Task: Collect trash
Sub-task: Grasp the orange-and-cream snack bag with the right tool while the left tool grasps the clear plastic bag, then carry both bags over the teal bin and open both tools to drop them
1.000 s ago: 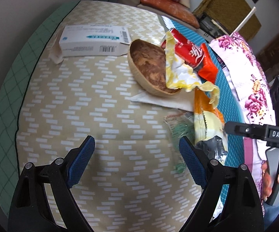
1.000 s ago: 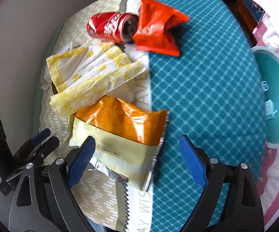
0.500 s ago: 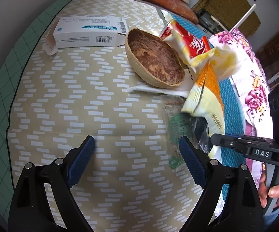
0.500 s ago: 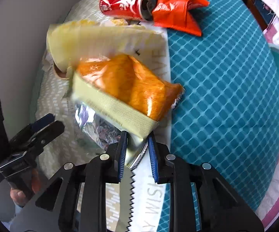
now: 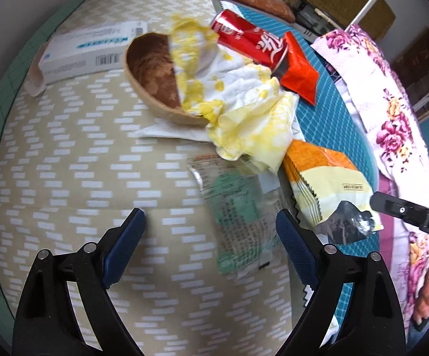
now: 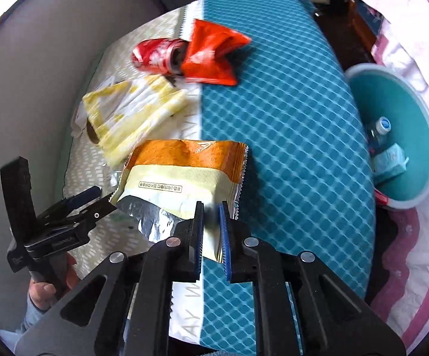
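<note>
So right now I've got the right hand-held gripper (image 6: 211,218) pinching the torn, foil-lined end of the orange and cream snack bag (image 6: 184,172), pads pressed together on it. I grabbed that end on purpose: it's the flap nearest me and the flimsiest bit, so the jaws can clamp flat on it instead of trying to squeeze the puffy body. The bag hangs out in front of the gripper over the seam where the tan patterned cloth meets the teal one on the surface (image 6: 288,124).

The left hand-held gripper (image 5: 211,240) is spread wide, holding nothing, hovering over the clear green-printed wrapper (image 5: 238,207) lying flat on the tan cloth. My guess is that's the next pick, and a flat film like that will be a pain to get under.

Rest of the trash is left bunched together: the yellow-and-white crumpled wrapper (image 5: 244,112) draped partly over the brown bowl (image 5: 152,68), the red can (image 5: 250,44) on its side touching the red-orange packet (image 5: 299,74), and a white box (image 5: 92,50) just behind the bowl.

The teal bin (image 6: 392,136) sits down beside the surface on my right, already holding a bottle and a carton, so the bag goes there, I reckon.
</note>
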A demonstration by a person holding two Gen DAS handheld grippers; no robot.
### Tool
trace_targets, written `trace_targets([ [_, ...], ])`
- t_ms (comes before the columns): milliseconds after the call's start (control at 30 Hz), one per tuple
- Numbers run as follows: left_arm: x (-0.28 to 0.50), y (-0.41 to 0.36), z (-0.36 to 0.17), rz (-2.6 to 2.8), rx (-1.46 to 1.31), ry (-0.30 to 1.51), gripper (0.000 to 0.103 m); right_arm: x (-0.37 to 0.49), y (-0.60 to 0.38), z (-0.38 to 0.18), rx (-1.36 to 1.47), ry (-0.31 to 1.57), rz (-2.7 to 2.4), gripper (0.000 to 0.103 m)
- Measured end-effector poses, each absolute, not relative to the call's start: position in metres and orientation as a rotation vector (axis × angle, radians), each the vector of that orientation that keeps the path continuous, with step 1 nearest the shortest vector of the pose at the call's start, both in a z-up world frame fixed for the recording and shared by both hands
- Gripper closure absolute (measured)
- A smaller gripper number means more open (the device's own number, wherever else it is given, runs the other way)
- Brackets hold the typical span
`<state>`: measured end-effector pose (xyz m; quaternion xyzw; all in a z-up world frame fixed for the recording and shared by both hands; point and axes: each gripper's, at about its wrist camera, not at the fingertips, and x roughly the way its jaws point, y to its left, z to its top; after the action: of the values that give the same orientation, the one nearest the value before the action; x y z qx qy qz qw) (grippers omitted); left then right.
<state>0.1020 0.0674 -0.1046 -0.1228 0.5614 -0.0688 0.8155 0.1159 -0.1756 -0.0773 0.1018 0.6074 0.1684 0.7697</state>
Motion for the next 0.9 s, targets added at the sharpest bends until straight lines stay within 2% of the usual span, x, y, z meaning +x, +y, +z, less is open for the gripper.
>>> trace_targets([
  [300, 0.116, 0.033, -0.107, -0.110, -0.164, 1.190, 0.014, 0.126, -0.217, -0.070, 0.209, 1.260, 0.292, 0.093],
  [367, 0.114, 0.027, -0.105, -0.106, -0.119, 1.170, 0.035, 0.130, -0.225, -0.075, 0.229, 1.274, 0.295, 0.090],
  [400, 0.114, 0.025, -0.104, -0.118, -0.116, 1.169, 0.041, 0.132, -0.229, -0.077, 0.239, 1.276, 0.294, 0.089],
  [433, 0.113, 0.024, -0.103, -0.132, -0.123, 1.171, 0.044, 0.133, -0.233, -0.081, 0.260, 1.287, 0.299, 0.081],
  [467, 0.112, 0.024, -0.102, -0.137, -0.119, 1.168, 0.045, 0.133, -0.234, -0.082, 0.269, 1.289, 0.300, 0.061],
  [533, 0.108, 0.026, -0.101, -0.143, -0.111, 1.166, 0.046, 0.135, -0.234, -0.083, 0.279, 1.282, 0.298, 0.041],
  [667, 0.101, 0.033, -0.101, -0.196, -0.152, 1.181, 0.046, 0.145, -0.222, -0.093, 0.268, 1.284, 0.313, 0.032],
  [867, 0.092, 0.042, -0.098, -0.213, -0.168, 1.179, 0.046, 0.154, -0.199, -0.113, 0.203, 1.306, 0.305, 0.031],
  [900, 0.090, 0.044, -0.098, -0.213, -0.169, 1.182, 0.046, 0.152, -0.195, -0.112, 0.169, 1.285, 0.299, 0.033],
])
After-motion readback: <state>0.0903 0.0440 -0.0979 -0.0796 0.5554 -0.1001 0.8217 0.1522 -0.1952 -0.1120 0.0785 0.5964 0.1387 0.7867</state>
